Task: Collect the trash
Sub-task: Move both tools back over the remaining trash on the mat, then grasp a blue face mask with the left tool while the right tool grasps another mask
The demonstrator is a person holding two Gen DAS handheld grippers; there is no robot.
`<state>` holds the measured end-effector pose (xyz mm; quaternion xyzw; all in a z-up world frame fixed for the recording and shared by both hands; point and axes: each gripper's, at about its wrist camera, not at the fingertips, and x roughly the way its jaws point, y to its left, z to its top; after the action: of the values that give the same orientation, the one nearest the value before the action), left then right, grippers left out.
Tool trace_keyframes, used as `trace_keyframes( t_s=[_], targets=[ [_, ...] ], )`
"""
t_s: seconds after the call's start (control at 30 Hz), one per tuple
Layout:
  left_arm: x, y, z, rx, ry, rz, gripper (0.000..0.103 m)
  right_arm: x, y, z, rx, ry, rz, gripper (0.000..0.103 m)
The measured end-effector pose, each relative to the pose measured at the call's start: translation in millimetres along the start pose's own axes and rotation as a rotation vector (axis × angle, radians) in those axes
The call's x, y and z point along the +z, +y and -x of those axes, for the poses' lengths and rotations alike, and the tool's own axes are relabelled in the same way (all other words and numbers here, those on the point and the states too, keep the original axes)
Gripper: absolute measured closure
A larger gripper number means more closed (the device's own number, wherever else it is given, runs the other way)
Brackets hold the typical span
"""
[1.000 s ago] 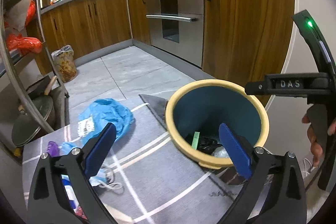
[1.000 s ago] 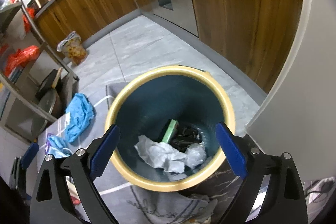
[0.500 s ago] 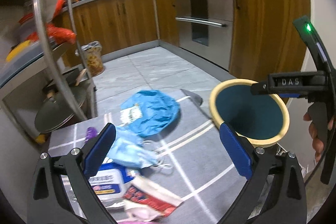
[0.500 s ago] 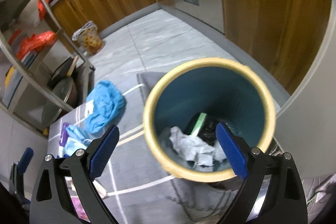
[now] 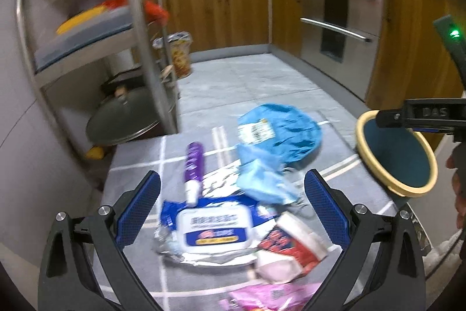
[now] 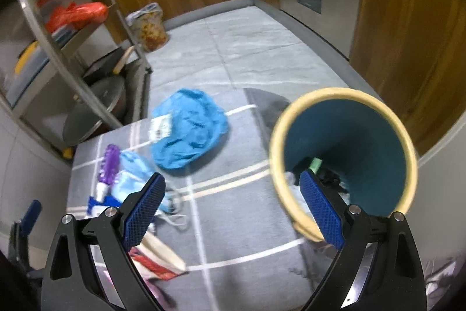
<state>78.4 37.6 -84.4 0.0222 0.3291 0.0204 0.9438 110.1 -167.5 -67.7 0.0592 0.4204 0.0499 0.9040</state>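
A teal bin with a cream rim (image 6: 343, 162) (image 5: 396, 159) stands on a grey rug and holds crumpled trash. Loose trash lies on the rug: a blue plastic bag (image 5: 279, 133) (image 6: 186, 127), a purple tube (image 5: 193, 165) (image 6: 109, 165), a light blue mask (image 5: 262, 182), a blue-and-white wipes packet (image 5: 212, 226), a red-and-white wrapper (image 5: 291, 247) and a pink packet (image 5: 271, 296). My left gripper (image 5: 230, 209) is open and empty above the wipes packet. My right gripper (image 6: 230, 212) is open and empty over the rug, left of the bin.
A metal shelf rack (image 5: 139, 48) with pans and bags stands at the left. Wooden cabinets (image 5: 218, 10) and an oven (image 5: 337, 28) line the back and right. A filled plastic bag (image 6: 148, 25) stands on the tiled floor.
Both grippers swung left, away from the bin. The left one now faces the trash pile on the rug. The right one moved off the bin's mouth. Both stayed open.
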Motion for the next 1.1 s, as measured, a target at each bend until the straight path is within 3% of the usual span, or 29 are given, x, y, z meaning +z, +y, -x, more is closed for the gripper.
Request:
trace_keyframes(
  t_s=[0.23, 0.33, 0.4, 0.53, 0.73, 0.93, 1.1],
  targets=[
    [-2.3, 33.2, 0.6, 0.038, 0.018, 0.124, 0.006, -12.1, 23.1, 0.8, 0.020, -0.016, 0.086, 0.010],
    [-3.7, 40.3, -1.4, 0.040, 0.028, 0.158, 0.006, -14.0, 15.4, -9.1, 0.038, 0.005, 0.035, 0.010],
    [-4.1, 41.1, -3.4, 0.053, 0.036, 0.154, 0.006, -15.7, 12.2, -15.1, 0.078, 0.006, 0.027, 0.010],
    [-6.8, 40.7, -14.7, 0.059, 0.063, 0.142, 0.006, -16.3, 15.8, -34.7, 0.079, 0.042, 0.036, 0.011],
    [-10.2, 40.8, -38.6, 0.067, 0.114, 0.136, 0.006, -6.4, 40.2, -44.6, 0.123, 0.011, 0.150, 0.013],
    [-13.4, 38.3, -58.5, 0.091, 0.165, 0.120, 0.006, -1.7, 82.8, -65.4, 0.257, 0.009, 0.333, 0.036],
    [-13.8, 40.2, -68.2, 0.091, 0.179, 0.116, 0.006, -3.2, 98.0, -88.6, 0.304, 0.053, 0.396, 0.063]
  ],
)
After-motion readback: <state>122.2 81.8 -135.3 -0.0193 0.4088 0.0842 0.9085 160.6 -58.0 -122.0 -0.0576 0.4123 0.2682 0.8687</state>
